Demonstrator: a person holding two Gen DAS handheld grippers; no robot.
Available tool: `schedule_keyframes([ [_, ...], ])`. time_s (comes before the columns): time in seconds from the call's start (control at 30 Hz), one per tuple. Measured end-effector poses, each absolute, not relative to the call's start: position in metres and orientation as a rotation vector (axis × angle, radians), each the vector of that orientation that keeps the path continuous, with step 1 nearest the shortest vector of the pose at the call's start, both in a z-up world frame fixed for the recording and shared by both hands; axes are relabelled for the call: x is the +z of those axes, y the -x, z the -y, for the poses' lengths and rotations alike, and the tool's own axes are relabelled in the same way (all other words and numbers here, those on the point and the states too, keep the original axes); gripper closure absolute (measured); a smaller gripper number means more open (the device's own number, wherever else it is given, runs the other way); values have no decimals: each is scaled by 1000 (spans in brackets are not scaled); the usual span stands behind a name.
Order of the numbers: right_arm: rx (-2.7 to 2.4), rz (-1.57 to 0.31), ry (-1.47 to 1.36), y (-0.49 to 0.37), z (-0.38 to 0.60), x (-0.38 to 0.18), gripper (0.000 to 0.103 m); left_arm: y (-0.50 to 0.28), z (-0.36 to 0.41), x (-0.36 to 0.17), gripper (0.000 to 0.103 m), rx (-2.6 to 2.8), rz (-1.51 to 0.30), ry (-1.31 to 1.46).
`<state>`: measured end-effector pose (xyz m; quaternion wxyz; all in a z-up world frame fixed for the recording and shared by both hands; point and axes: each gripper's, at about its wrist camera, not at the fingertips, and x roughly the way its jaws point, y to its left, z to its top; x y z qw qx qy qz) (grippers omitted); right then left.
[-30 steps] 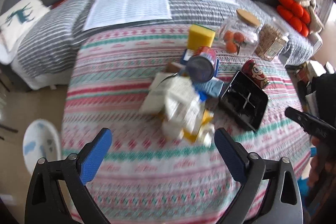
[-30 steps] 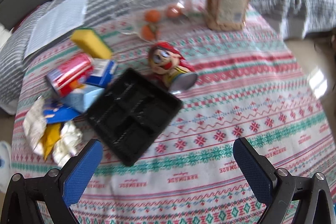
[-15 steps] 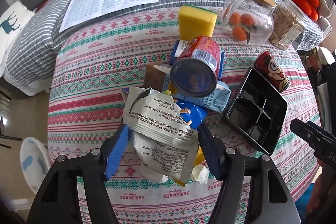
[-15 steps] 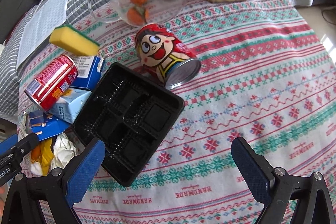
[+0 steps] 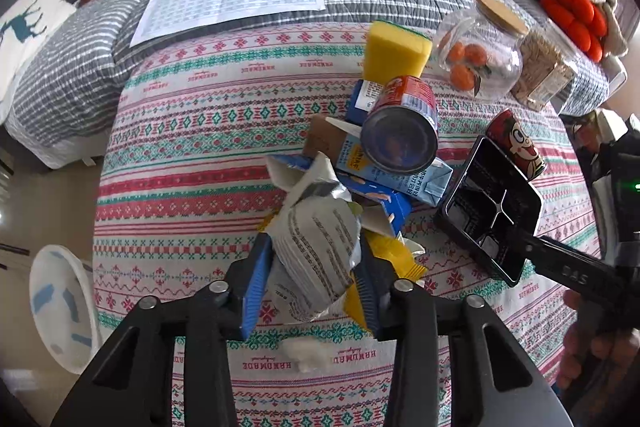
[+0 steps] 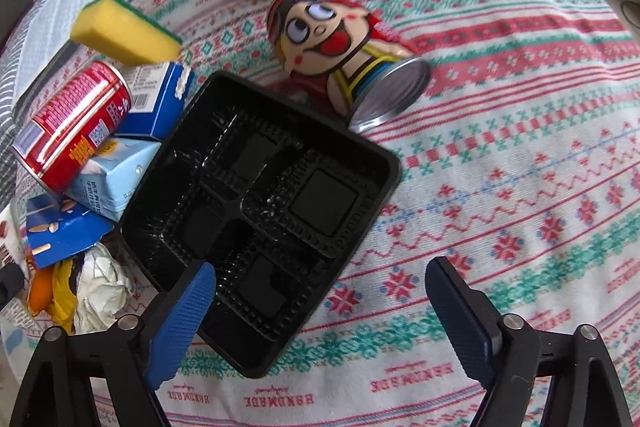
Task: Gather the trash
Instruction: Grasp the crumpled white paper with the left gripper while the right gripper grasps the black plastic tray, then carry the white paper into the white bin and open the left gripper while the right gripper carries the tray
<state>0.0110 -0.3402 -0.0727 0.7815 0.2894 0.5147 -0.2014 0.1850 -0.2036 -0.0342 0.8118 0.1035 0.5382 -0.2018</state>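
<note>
A heap of trash lies on the patterned tablecloth (image 5: 180, 131). My left gripper (image 5: 312, 275) is shut on a crumpled white printed wrapper (image 5: 320, 247) at the heap's near edge. Behind it lie a red can (image 5: 404, 131), a light-blue carton (image 5: 416, 179), a torn blue box (image 5: 384, 203) and yellow wrappers (image 5: 392, 255). My right gripper (image 6: 320, 311) is open, its left finger over the near corner of a black plastic tray (image 6: 280, 203). A cartoon-face can (image 6: 344, 59) lies beyond the tray. A white paper ball (image 6: 100, 279) lies left of the tray.
A yellow sponge (image 5: 396, 51), a glass jar of oranges (image 5: 480, 51) and a jar of snacks (image 5: 548, 71) stand at the far side. A small white scrap (image 5: 306, 351) lies near the front edge. A white bin (image 5: 60, 303) is on the floor at left.
My left gripper moved in to the heap and closed on the white wrapper. My right gripper moved closer to the black tray and narrowed a little, staying open.
</note>
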Motion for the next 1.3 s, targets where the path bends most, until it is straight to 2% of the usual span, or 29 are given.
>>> schedule_keyframes([
  [0.1,-417,-1104,-646,-16,336,-75,14,-184,194,-34,74,-436,-1157,-180],
  [0.27,-416,-1080,-645,-24,327,-78,16,-179,181,-31,80,-450,-1127,-134],
  [0.33,-430,-1089,-638,-29,325,-84,24,-176,173,-28,82,-459,-1121,-101],
  [0.37,-435,-1099,-639,-31,324,-88,31,-174,170,-26,82,-464,-1118,-84],
  [0.47,-437,-1082,-615,-32,322,-87,40,-168,157,-22,84,-472,-1109,-43],
  [0.63,-441,-1069,-580,-22,320,-76,41,-159,133,-17,84,-470,-1087,-6],
  [0.97,-404,-937,-460,17,295,-18,41,-139,49,-23,84,-411,-1066,91],
  [1.3,-213,-838,-418,10,215,21,41,-143,-63,-24,84,-204,-1016,123],
])
